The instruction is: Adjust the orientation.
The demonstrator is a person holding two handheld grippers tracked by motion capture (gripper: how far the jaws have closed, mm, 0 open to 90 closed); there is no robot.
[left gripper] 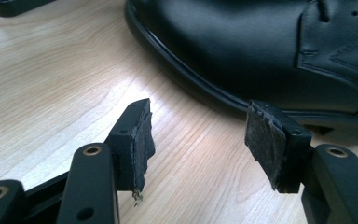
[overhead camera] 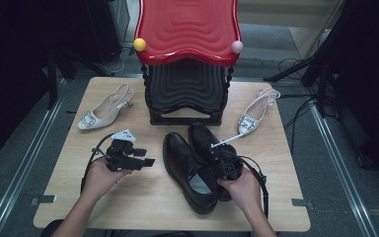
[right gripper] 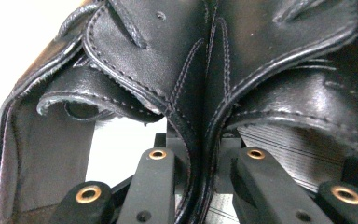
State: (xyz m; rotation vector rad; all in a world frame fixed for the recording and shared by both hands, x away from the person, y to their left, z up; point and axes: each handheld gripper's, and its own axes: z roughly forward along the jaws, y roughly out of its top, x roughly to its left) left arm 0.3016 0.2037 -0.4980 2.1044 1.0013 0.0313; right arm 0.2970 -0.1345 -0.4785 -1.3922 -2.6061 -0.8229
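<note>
Right gripper jaws pinch both black shoes' inner collars together — keep squeeze firm, lift level. Left gripper jaws open, empty.

Lab-like recording bay — wooden table on grey carpet, floor rails, stand legs, loose cables.

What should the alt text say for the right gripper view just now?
The right gripper is clamped on the touching inner collar edges of two black leather shoes, pinching both together between its jaws. Stitched collars and dark linings curve away to either side, with pale table surface at upper left.
</note>
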